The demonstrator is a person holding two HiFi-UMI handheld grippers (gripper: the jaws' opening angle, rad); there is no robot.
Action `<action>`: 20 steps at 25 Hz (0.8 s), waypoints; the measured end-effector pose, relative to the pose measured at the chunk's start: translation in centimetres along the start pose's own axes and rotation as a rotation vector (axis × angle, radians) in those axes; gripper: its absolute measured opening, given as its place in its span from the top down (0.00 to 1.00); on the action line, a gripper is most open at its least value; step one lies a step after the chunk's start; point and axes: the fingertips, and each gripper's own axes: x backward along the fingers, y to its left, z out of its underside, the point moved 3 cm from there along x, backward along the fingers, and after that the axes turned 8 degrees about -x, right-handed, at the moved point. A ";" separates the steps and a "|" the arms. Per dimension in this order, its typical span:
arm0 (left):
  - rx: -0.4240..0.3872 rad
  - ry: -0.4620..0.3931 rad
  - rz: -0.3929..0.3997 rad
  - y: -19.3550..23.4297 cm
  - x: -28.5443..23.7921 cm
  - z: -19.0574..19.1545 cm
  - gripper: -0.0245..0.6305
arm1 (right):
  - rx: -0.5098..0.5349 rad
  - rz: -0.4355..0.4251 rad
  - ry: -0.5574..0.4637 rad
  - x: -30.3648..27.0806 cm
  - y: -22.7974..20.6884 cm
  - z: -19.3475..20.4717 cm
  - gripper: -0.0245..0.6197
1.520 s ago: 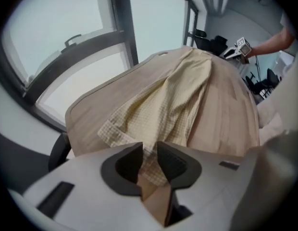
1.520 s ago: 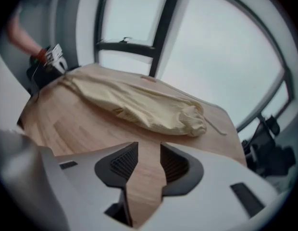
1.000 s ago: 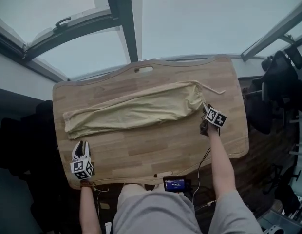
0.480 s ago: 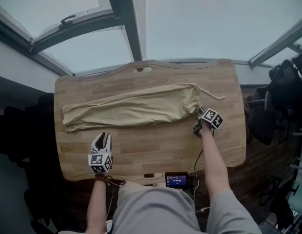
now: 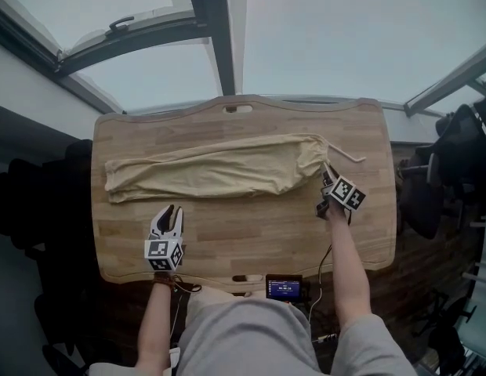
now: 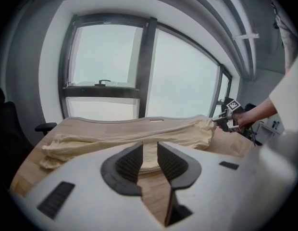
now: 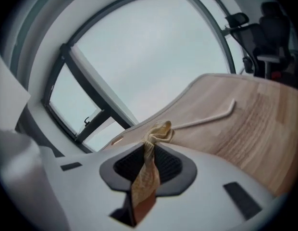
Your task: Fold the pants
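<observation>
Right tool (image 7: 148,154) closing on one pants (image 5: 219,168), seemingly waistband; left tool (image 6: 149,152) empty

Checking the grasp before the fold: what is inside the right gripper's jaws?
A bunched corner of the pants, pinched as the right gripper closes. Its folds cover the gap deeper in.

Head view: steeply down onto the table (image 5: 227,237). Left gripper view: low at its near edge, facing the window (image 6: 180,76). Right gripper view: close at the pants (image 7: 156,131). All share the table.
</observation>
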 end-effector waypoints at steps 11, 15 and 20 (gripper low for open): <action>0.062 0.007 0.031 3.5 1.4 1.5 0.81 | 0.508 -0.096 0.039 -1.1 17.1 5.4 0.87; 0.063 0.012 0.065 5.3 1.8 1.9 0.81 | 0.673 -0.147 0.090 -2.1 23.6 10.0 0.87; 0.076 0.001 0.084 8.4 3.3 2.9 0.81 | 0.762 -0.220 0.144 -3.7 30.9 16.5 0.87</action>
